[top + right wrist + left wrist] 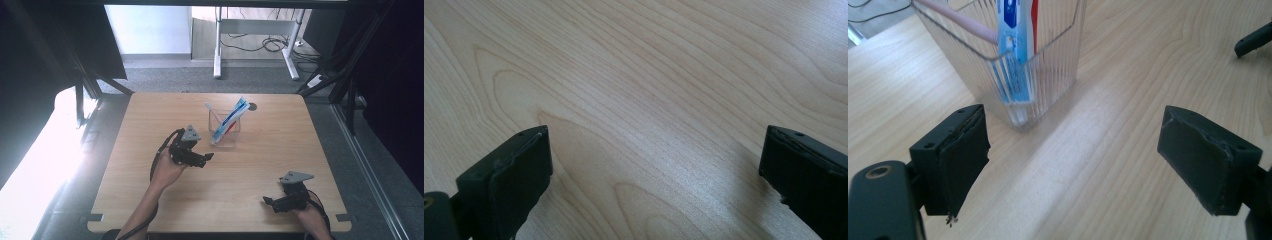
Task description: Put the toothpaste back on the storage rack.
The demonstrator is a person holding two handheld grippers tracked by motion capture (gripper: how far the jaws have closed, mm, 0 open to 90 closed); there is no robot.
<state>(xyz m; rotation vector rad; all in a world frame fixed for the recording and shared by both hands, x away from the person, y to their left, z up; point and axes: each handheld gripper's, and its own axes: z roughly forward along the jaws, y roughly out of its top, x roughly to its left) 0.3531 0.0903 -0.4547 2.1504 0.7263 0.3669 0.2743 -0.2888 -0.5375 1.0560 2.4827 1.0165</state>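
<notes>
While each hand-held gripper gapes empty, the left hand-held gripper view reveals the ribbed cup's toothpaste tube.

The left gripper, held in the left hand, pointed right with jaws spread wide. The right gripper, in the right hand, pointed left near the table's front, jaws likewise apart.
</notes>
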